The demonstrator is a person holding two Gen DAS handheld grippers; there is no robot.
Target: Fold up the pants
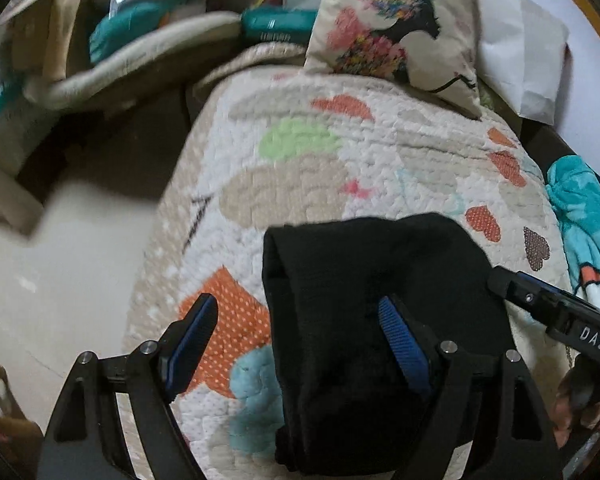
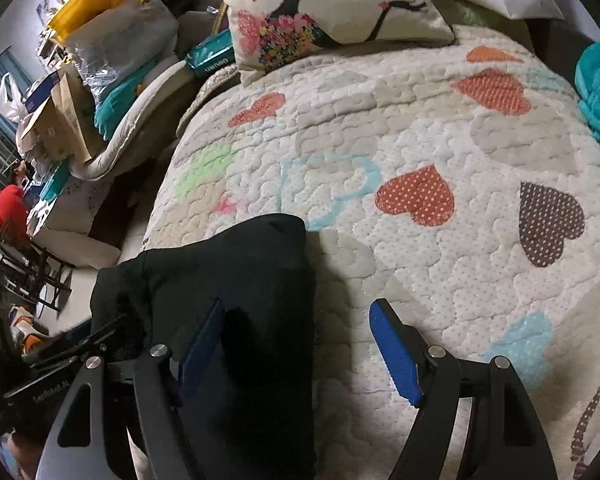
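Both sets of jaws wide, holding nothing: left gripper [image 1: 300, 344] straddles the black pants' [image 1: 380, 320] left edge, right gripper [image 2: 300, 344] their right edge. Pants lie folded narrow on the quilt [image 2: 420, 140], pillow [image 2: 332, 4] beyond. Looks mid-fold; next, pinch the near end and carry it over.

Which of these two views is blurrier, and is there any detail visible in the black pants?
Left wrist view: motion-smeared, worst on the clutter at upper left; right wrist view: sharp. In both, the black pants read as a near-featureless dark mass; fisheye bends the quilt.
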